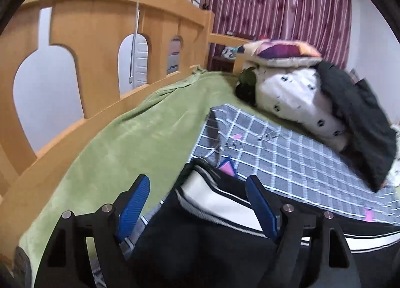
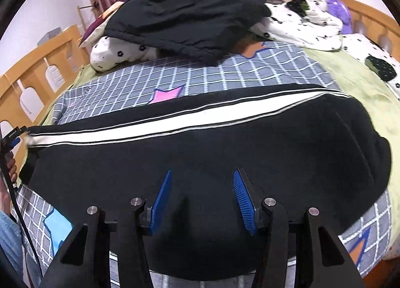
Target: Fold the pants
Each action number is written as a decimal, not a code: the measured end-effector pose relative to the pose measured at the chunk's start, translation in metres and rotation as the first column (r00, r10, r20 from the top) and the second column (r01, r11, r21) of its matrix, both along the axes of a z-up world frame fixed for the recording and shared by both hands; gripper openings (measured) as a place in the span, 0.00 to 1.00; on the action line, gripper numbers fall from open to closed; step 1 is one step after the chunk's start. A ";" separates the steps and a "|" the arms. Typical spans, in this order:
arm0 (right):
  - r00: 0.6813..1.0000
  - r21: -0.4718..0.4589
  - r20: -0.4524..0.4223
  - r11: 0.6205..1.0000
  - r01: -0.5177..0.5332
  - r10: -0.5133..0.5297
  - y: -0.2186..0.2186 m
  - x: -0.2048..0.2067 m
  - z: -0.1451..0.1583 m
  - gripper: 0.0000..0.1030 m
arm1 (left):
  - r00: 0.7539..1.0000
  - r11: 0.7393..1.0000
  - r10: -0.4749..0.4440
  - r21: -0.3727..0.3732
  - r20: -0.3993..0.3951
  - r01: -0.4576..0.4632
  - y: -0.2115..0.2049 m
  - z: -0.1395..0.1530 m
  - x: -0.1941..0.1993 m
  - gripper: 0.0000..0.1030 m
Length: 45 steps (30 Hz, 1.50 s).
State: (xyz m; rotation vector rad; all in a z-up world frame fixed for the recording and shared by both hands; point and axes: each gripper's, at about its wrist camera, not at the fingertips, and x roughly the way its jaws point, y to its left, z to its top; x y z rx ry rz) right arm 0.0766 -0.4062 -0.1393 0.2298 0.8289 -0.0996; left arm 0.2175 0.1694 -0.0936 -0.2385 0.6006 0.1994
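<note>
Both my grippers, left gripper (image 1: pixel 197 188) and right gripper (image 2: pixel 202 175), stand apart, empty, over black pants (image 2: pixel 200 142) on the bed (image 2: pixel 362 87).

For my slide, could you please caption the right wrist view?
Open right gripper above black white-striped pants on a checked sheet.

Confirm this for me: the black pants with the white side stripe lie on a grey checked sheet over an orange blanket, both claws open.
One thing is wrong: the blanket is green, not orange, as the left wrist view shows. The rest holds: the black pants with the white side stripe lie on the grey checked sheet, and the left claw and right claw are both open.
</note>
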 end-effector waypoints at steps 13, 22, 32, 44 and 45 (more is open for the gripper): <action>1.000 0.068 0.003 0.997 0.020 -0.021 0.012 -0.052 -0.032 0.49 | 0.942 0.732 -0.334 -0.637 -0.028 0.240 -0.042 -0.103 -0.138 0.75; 0.981 0.111 0.010 0.975 0.193 -0.195 -0.047 -0.087 -0.046 0.57 | 0.988 0.704 -0.144 -0.707 -0.046 0.070 -0.024 -0.121 -0.086 0.74; 0.957 0.210 0.013 0.937 0.280 -0.290 -0.091 -0.059 -0.059 0.56 | 1.000 0.906 0.006 -0.424 0.013 0.000 0.033 -0.078 -0.051 0.12; 0.966 0.048 -0.010 0.964 0.260 -0.260 -0.082 -0.073 -0.041 0.56 | 0.981 0.930 0.075 -0.343 -0.177 -0.133 0.044 -0.095 -0.082 0.36; 0.966 0.021 -0.008 0.966 0.259 -0.259 -0.080 -0.077 -0.037 0.56 | 0.977 0.941 0.060 -0.315 -0.203 -0.124 0.040 -0.091 -0.082 0.36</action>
